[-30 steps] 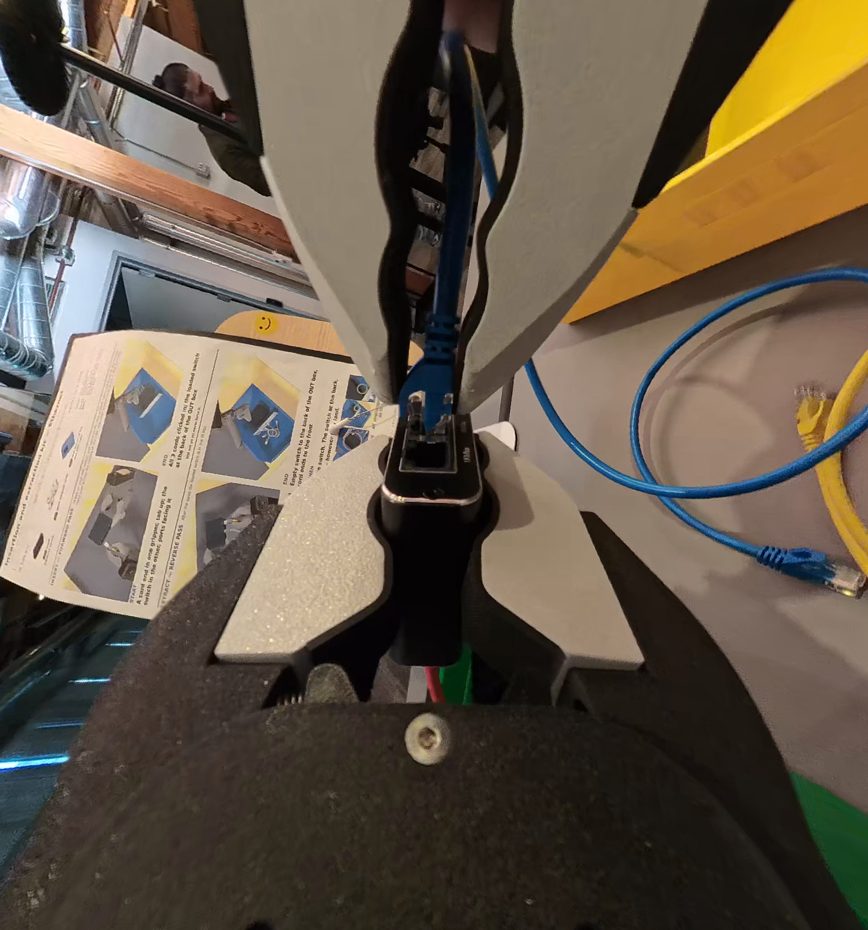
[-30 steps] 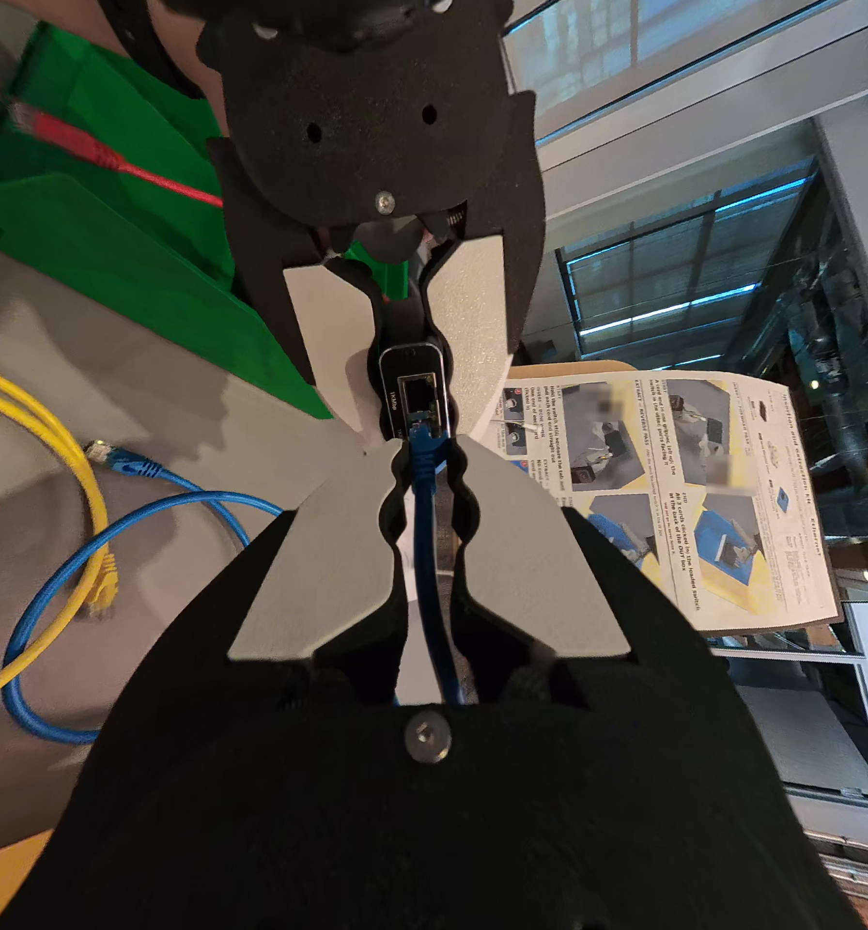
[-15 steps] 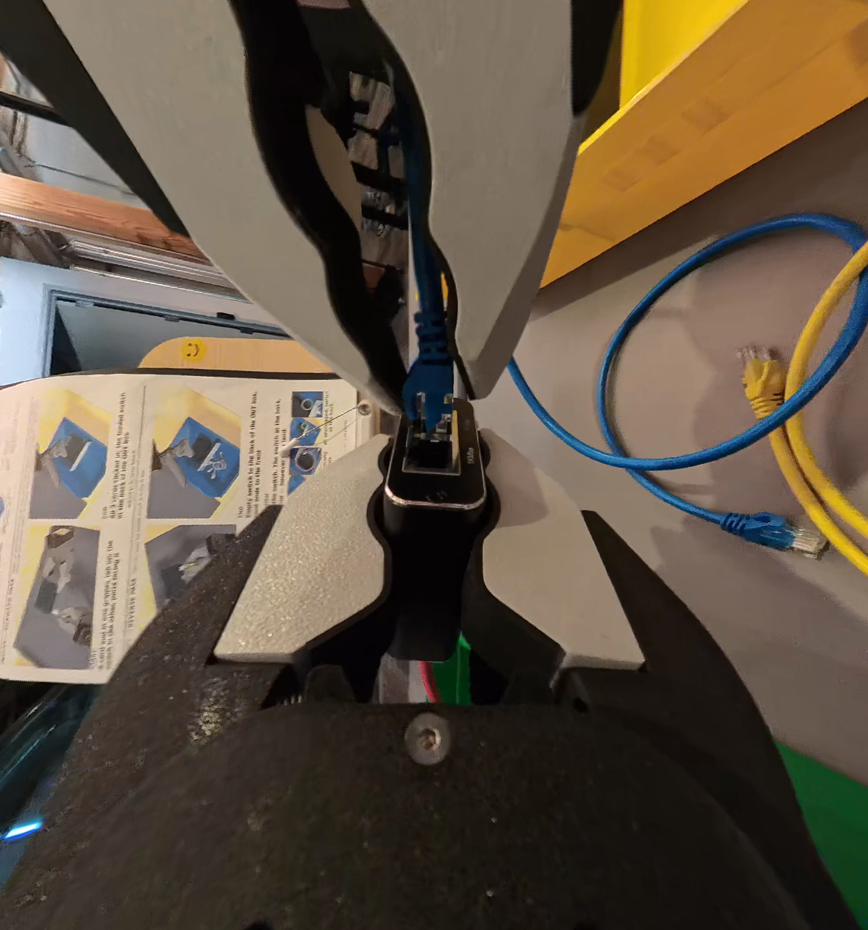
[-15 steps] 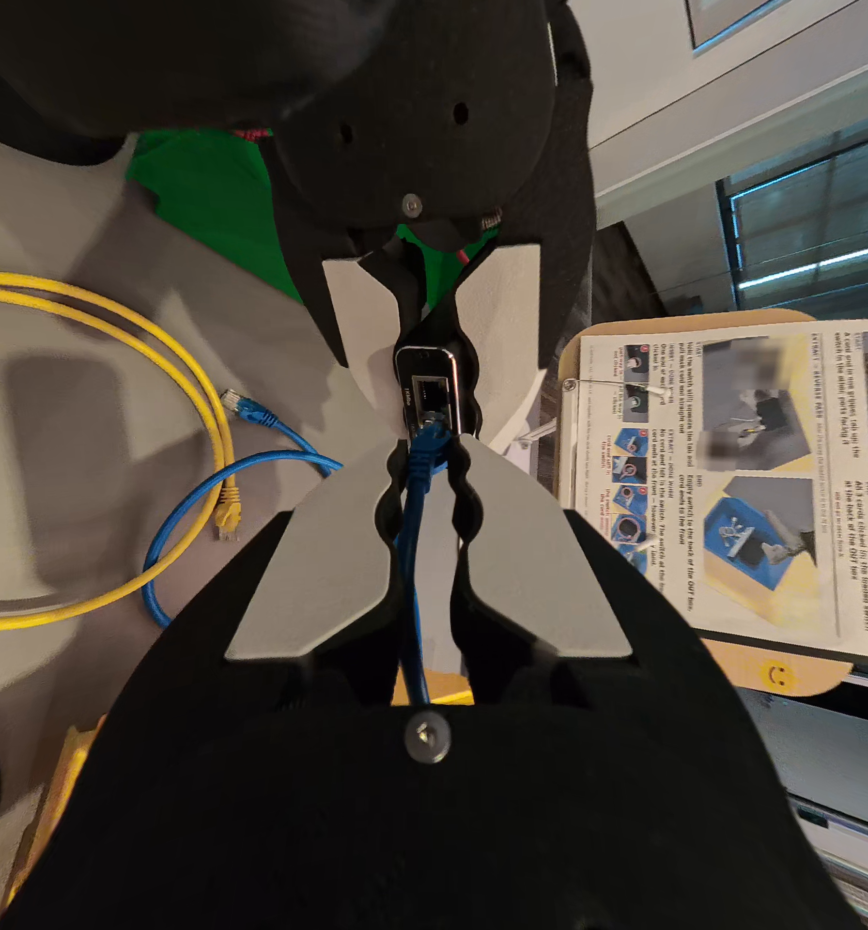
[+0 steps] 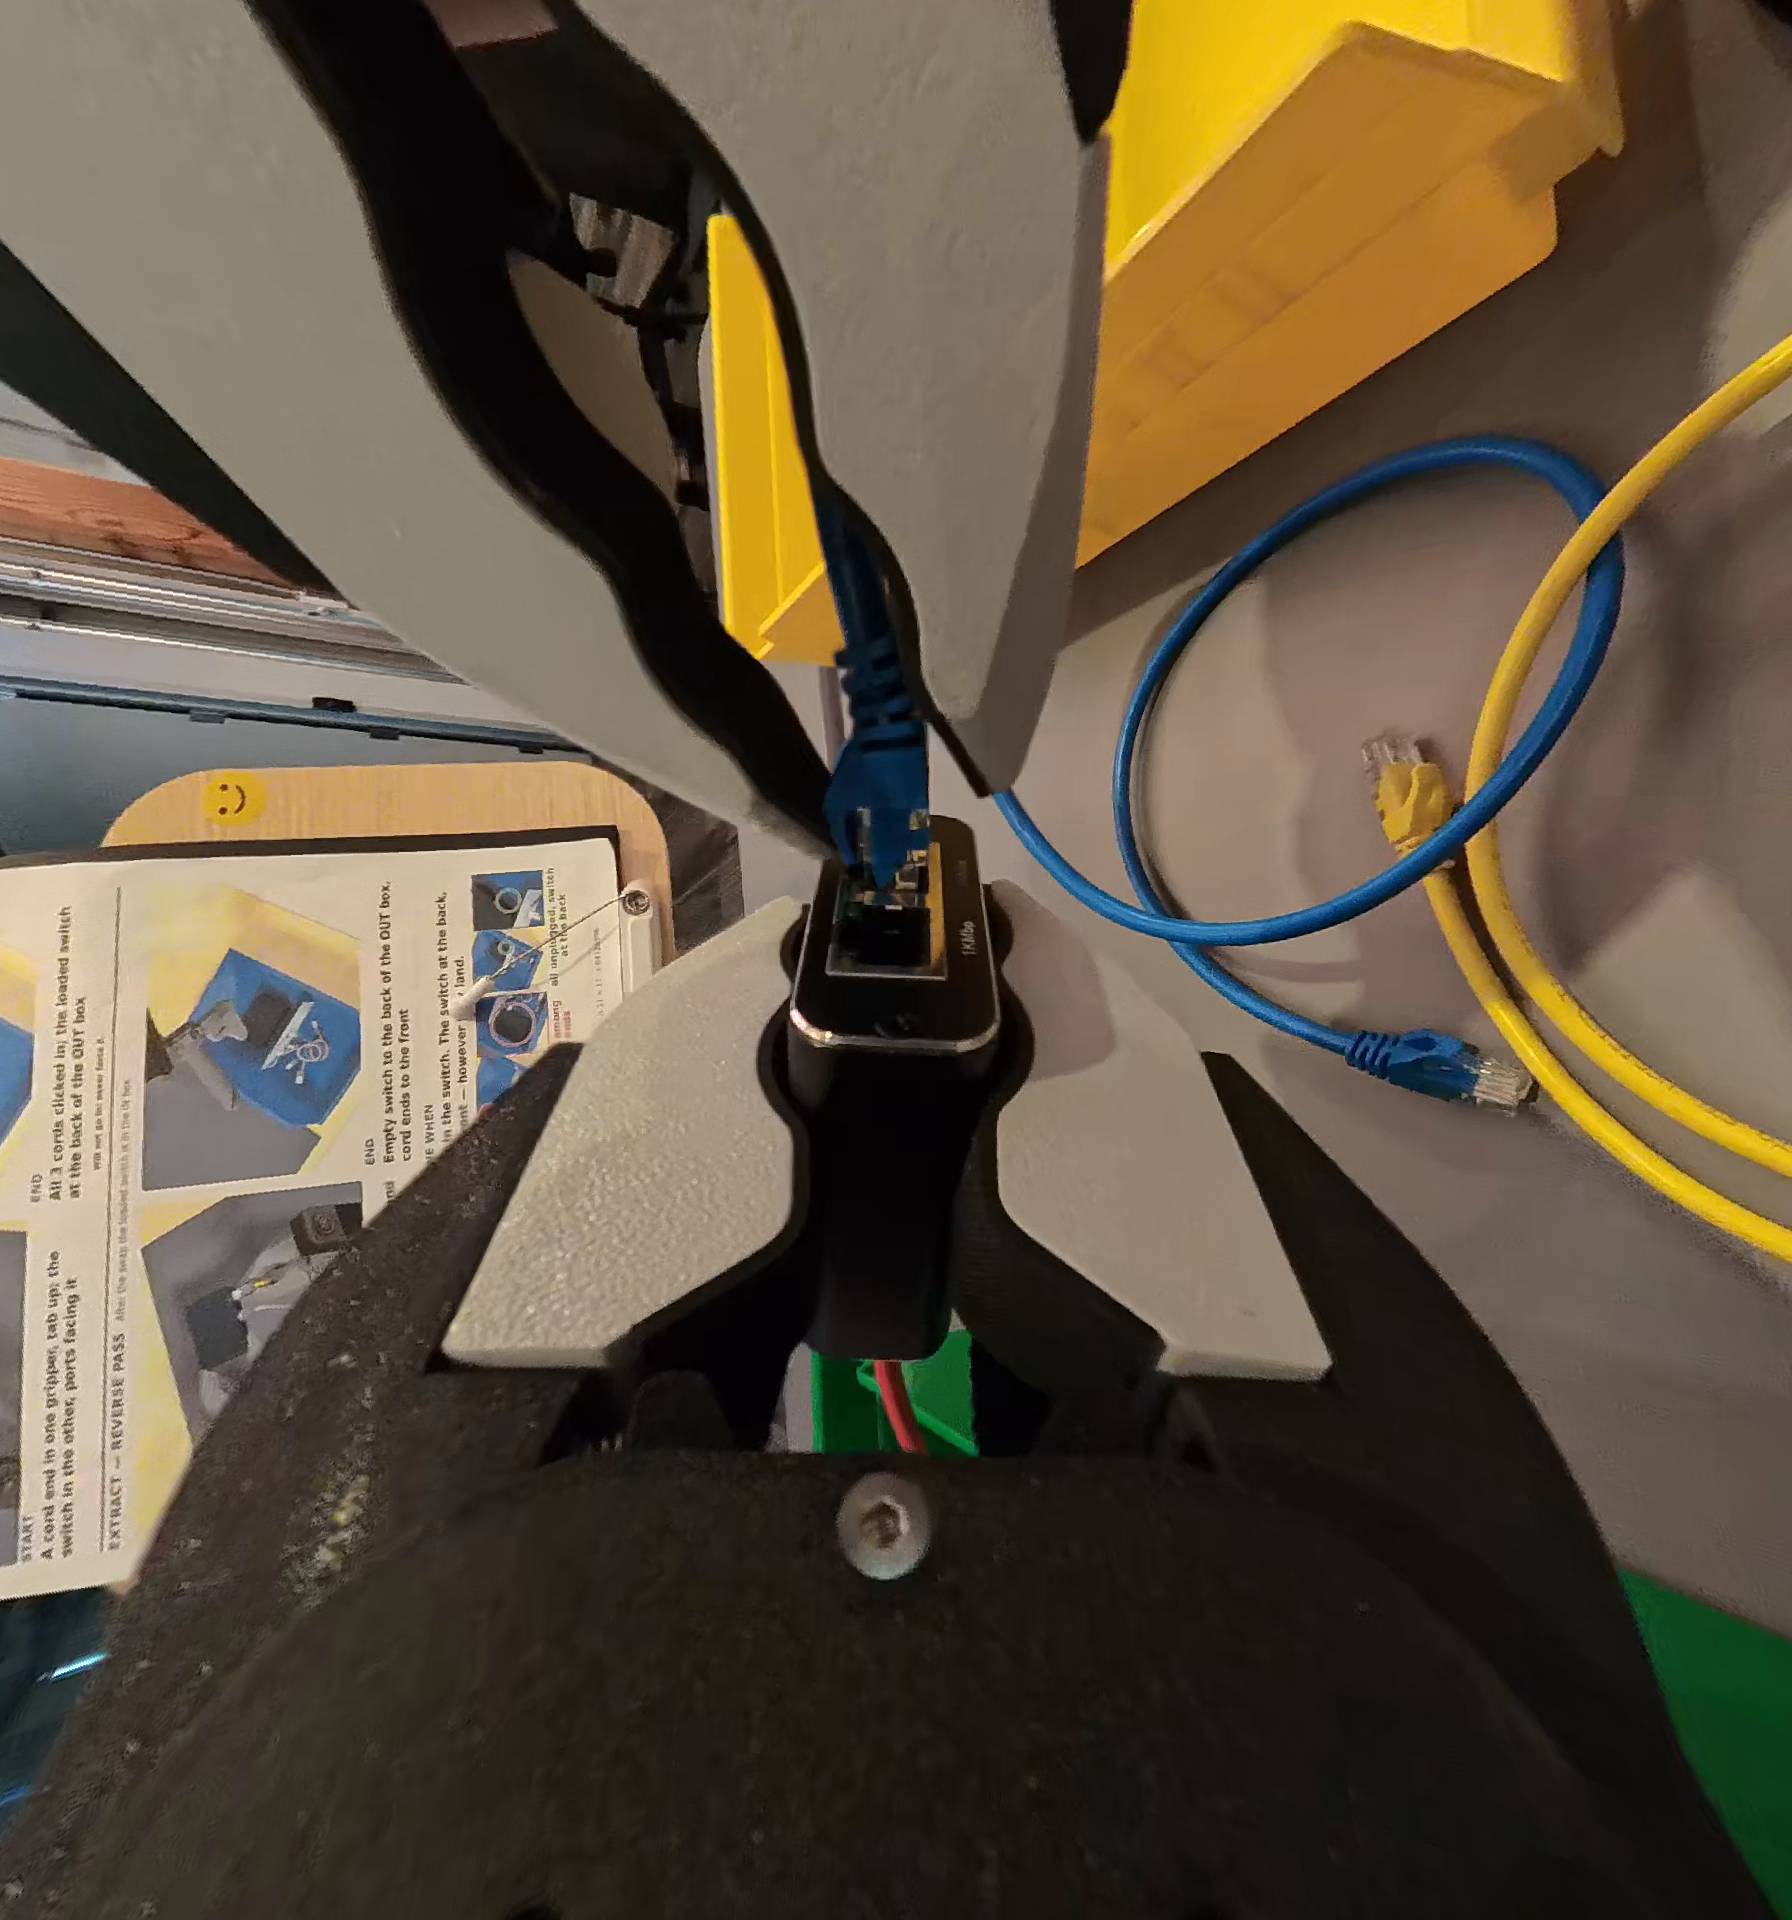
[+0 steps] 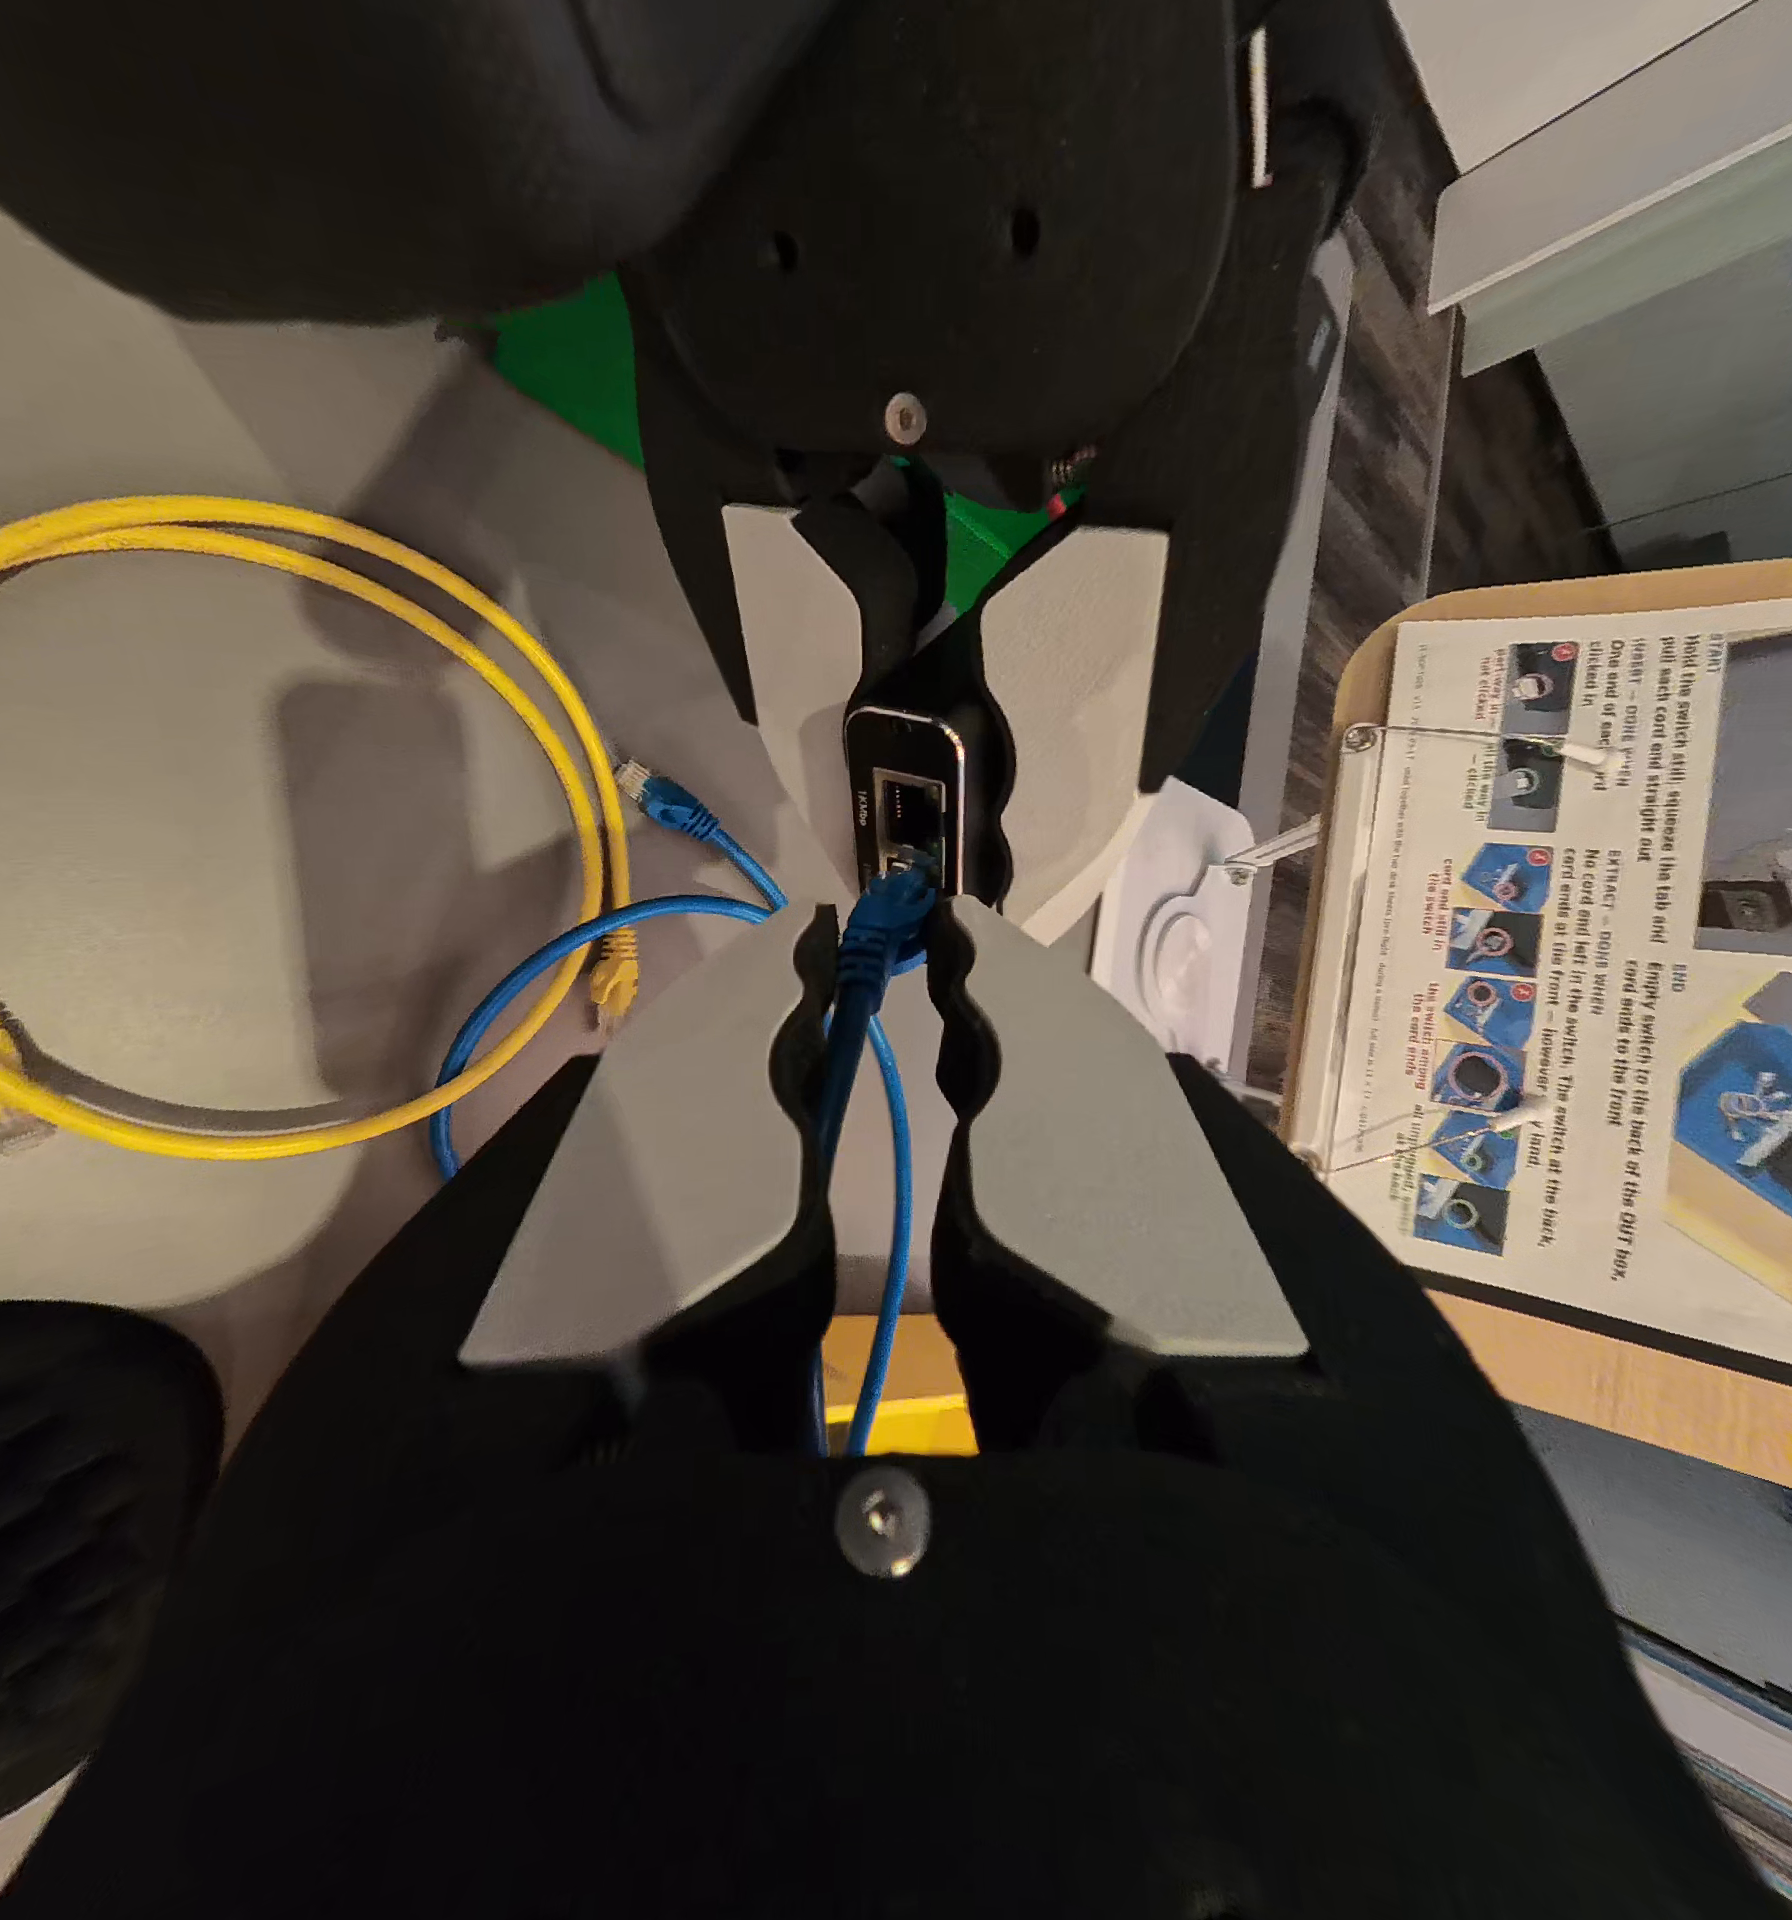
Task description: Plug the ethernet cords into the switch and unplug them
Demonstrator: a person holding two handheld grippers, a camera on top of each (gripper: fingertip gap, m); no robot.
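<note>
The left gripper (image 5: 892, 997) clamps the black switch (image 5: 887, 1091); the right gripper (image 6: 876, 935) pinches the blue cord's plug (image 6: 887, 914) at a port, seemingly not fully seated. The yellow cord (image 6: 352, 831) lies unplugged on the table (image 6: 144, 312).

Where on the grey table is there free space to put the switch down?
Bare grey table lies beyond the yellow cord, beside the green bin. Crowded where the blue cord crosses the yellow loop.
</note>
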